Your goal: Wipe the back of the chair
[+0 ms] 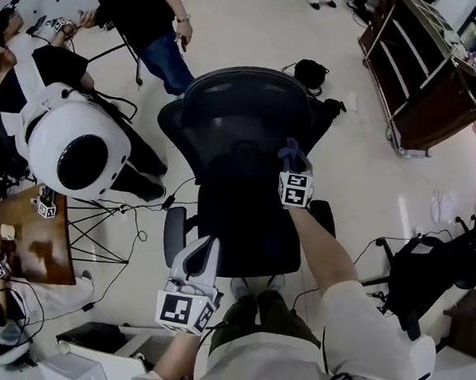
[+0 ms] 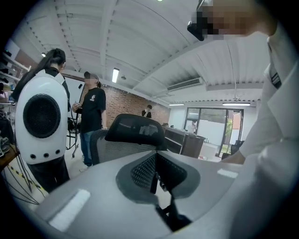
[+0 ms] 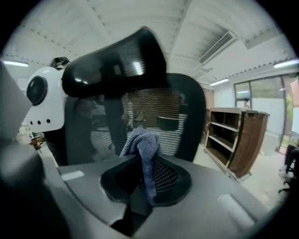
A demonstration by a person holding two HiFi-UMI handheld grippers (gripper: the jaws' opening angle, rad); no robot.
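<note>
– What does the chair (image 1: 243,227) look like?

– It is a black office chair. The chair back (image 3: 154,116) is see-through mesh in a dark frame, with a central spine showing through it, and it is topped by a glossy curved headrest (image 3: 114,70). An armrest (image 1: 174,233) sticks out on its left side.

– Where does the back sit from the right claw (image 3: 142,182)?

– Straight ahead of its tips and close, filling most of the right gripper view. The headrest is above and a little left of the tips. Whether the cloth touches the mesh cannot be told.

– What is the right claw doing?

– Its jaws are pinching a blue-grey cloth (image 3: 145,149), which bunches up above the tips and hangs down between them. From the head view the cloth (image 1: 293,153) lies over the right part of the chair back (image 1: 236,119).

– And the left claw (image 2: 155,177)?

– Its jaws are pressed together with nothing between them. It is held low and near the person, with the chair back (image 2: 119,149) ahead and slightly left of its tips, well apart from them, and the headrest (image 2: 135,130) above that.

– Anything else beyond the right claw?

– A brown wooden shelf cart (image 3: 238,140) stands to the right, past the chair.
</note>
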